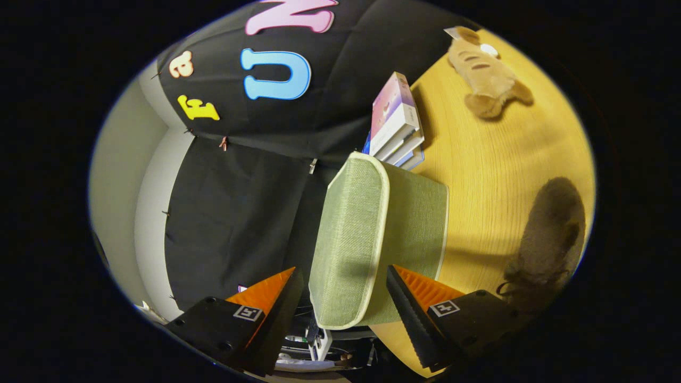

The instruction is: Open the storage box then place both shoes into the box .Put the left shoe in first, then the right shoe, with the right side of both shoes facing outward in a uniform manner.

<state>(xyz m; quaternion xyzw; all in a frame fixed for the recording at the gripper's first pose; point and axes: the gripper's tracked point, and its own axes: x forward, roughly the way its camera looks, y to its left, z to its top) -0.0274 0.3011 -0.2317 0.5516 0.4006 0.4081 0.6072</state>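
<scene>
The view was rolled on its side, so the wooden table (495, 175) ran up one flank and the black cloth wall (234, 213) up the other. The green fabric storage box (372, 239) stood on the table, closed, its pale-trimmed lid (348, 234) facing the cloth side. The lid's edge lay between the gripper (346, 298) fingers, with its long axis running straight ahead along them. The fingers stood spread, one to each side of the lid, with a clear gap at each; they gripped nothing. By the look of it, the opening step had not yet been done, and the next move would turn on closing upon that lid edge and swinging it away from the box body.

Beside the box, just past one finger, a dark fuzzy laced shoe (548, 244) lay on the table, blurred. Beyond the box a short stack of books (396, 119) leaned, and further off lay a tan plush toy (487, 72). A pale wall (127, 181) showed beyond the cloth.
</scene>
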